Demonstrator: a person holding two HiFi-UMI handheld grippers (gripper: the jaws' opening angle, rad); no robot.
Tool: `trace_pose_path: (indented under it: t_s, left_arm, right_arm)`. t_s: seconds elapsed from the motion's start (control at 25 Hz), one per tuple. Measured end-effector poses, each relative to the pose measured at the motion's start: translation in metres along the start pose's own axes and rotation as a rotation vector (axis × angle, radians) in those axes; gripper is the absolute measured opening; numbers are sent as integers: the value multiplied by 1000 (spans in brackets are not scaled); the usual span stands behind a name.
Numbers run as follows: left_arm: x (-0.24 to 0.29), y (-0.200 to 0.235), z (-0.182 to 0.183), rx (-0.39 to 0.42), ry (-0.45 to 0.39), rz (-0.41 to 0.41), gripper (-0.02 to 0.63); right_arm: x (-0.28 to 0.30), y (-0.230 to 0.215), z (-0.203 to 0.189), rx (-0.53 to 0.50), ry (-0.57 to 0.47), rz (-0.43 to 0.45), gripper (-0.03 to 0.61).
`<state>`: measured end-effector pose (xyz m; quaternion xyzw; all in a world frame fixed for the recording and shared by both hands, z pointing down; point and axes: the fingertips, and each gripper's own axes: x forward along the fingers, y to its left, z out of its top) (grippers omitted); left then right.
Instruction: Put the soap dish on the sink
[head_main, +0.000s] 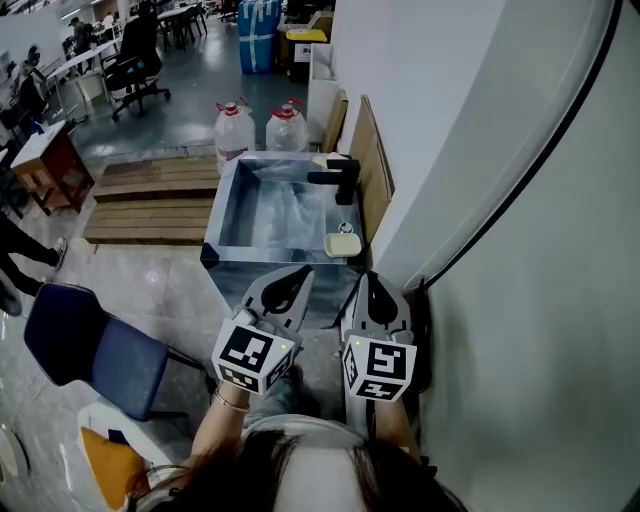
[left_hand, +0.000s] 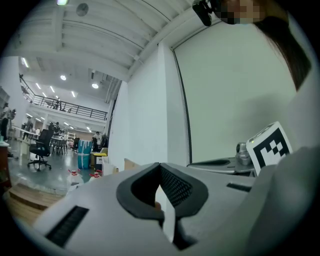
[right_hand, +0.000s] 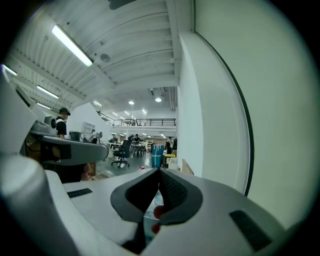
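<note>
In the head view a pale cream soap dish lies on the near right corner of the steel sink's rim, beside a black faucet. My left gripper and right gripper hang side by side just short of the sink's near edge, both pointing at it. Both are shut, and neither holds anything. The left gripper in its own view has its jaws meeting at the tips. In the right gripper view the right gripper looks the same. The soap dish does not show in either gripper view.
Two large water bottles with red caps stand behind the sink. A wooden pallet lies to its left and a blue chair stands at my near left. A white wall runs along the right, with boards leaning against it.
</note>
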<state>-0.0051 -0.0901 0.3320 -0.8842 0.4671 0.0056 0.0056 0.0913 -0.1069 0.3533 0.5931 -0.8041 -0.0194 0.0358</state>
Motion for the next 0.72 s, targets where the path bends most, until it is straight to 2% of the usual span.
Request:
trace_pose_path:
  t_s: [0.72]
  left_arm:
    - [6, -14, -13, 20, 33, -2, 8]
  right_arm:
    - [-2, -13, -9, -36, -13, -8, 25]
